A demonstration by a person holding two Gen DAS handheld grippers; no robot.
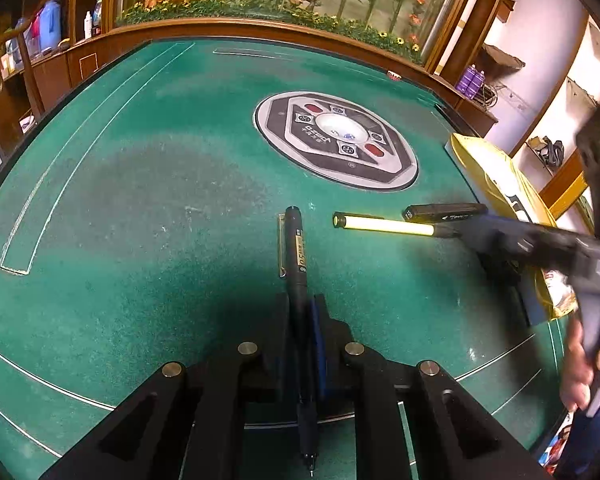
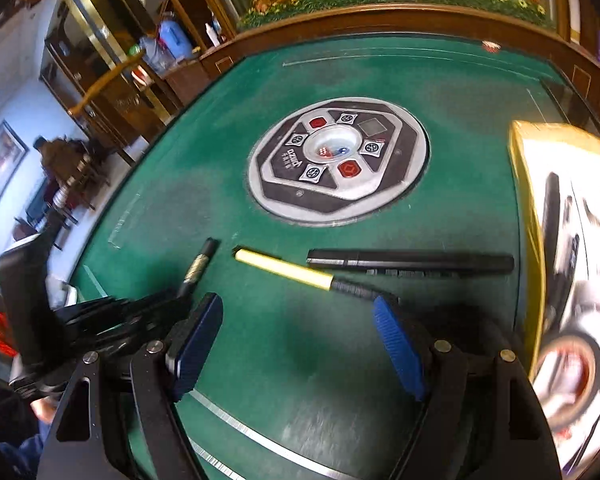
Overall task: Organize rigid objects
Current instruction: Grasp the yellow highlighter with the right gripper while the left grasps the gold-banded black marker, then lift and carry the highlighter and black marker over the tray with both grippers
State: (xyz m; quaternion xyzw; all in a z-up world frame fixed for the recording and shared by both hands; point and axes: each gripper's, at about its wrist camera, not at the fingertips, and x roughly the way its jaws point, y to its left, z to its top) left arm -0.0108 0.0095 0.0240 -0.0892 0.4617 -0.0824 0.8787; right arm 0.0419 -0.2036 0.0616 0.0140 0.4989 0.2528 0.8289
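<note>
Plainly clamped: left gripper [image 1: 306, 312] shut tight on a black pen [image 1: 296, 248], barrel pinched between the blue pads, clip end and gold-banded label reaching forward over the green felt of the mahjong table [image 1: 148, 200], writing tip poking back beneath the gripper body. Seen from the right wrist, same pen [image 2: 198, 266] slanting out of the left gripper [image 2: 180, 296] at lower left. Right gripper [image 2: 300, 344] wide open, nothing between its blue pads [image 2: 398, 346], hovering low over the felt just short of the dark end of a yellow highlighter [image 2: 284, 269]. Lying flat beside that, a black marker [image 2: 412, 262], nearly parallel, almost touching near the highlighter's dark end. Farther right, a yellow-edged box [image 2: 526, 208] at the table's side, blurred. Beyond the pens, the round dice console [image 2: 336, 164] set in the table's middle. In the left view, right gripper [image 1: 466, 232] coming in from the right edge, tips blurred beside the highlighter [image 1: 384, 225] and marker [image 1: 444, 211], a hand [image 1: 584, 364] on its handle.
</note>
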